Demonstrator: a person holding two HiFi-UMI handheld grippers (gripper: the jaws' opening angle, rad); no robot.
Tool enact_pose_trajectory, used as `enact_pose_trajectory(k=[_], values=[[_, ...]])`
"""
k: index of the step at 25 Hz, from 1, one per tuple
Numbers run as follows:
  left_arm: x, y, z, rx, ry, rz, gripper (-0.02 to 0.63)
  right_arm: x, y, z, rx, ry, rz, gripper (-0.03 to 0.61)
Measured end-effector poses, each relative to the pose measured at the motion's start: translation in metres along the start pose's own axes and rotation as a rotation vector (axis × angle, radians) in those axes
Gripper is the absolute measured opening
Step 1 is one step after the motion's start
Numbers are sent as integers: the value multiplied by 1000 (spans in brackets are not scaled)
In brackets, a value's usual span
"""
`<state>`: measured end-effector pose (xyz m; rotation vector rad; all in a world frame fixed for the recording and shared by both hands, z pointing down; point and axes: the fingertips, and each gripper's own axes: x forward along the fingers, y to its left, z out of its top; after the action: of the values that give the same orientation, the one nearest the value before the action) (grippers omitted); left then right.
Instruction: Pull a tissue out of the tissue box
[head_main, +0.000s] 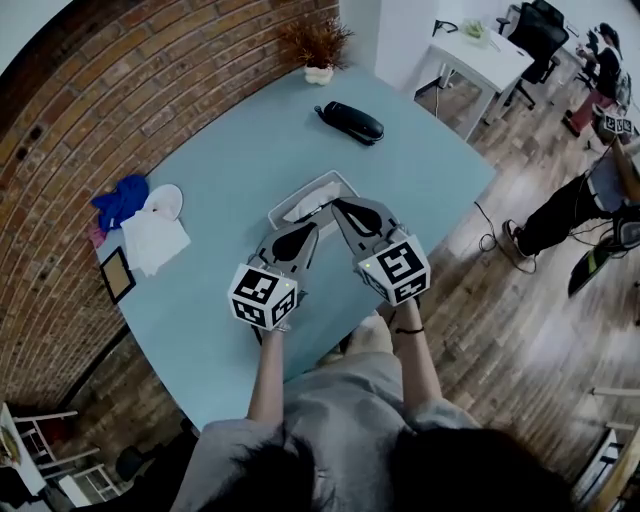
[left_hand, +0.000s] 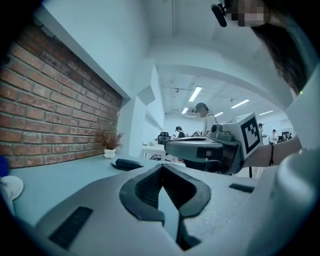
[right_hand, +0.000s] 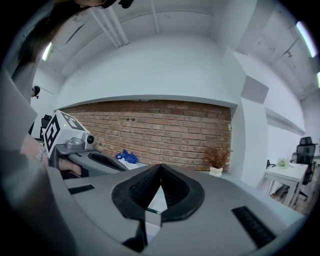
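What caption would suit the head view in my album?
From above: a person's left tongs and right tongs, both shut, poised at the tissue box on a blue table.

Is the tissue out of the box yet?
Not yet. Done: nothing so far, because the tissue sits in the tissue box on the table. In hand: the left claw and right claw hover right at the box, both shut and empty. Left to do: open a claw, pinch the tissue and pull it out.
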<state>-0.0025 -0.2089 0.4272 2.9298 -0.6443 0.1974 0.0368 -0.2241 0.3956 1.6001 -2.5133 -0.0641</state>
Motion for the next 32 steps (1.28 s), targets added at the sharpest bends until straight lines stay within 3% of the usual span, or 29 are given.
enact_pose_trajectory(k=[9, 18, 30, 32], values=[[20, 25, 3, -29, 2, 147, 3, 36, -33, -8, -38, 43, 154, 0], [31, 46, -5, -53, 8, 341, 3, 66, -40, -23, -136, 123, 388, 0], [38, 58, -21, -93, 20, 527, 3, 87, -39, -65, -400, 286, 704, 6], [34, 58, -26, -113, 24, 535, 3, 89, -34, -73, -421, 321, 743, 45]])
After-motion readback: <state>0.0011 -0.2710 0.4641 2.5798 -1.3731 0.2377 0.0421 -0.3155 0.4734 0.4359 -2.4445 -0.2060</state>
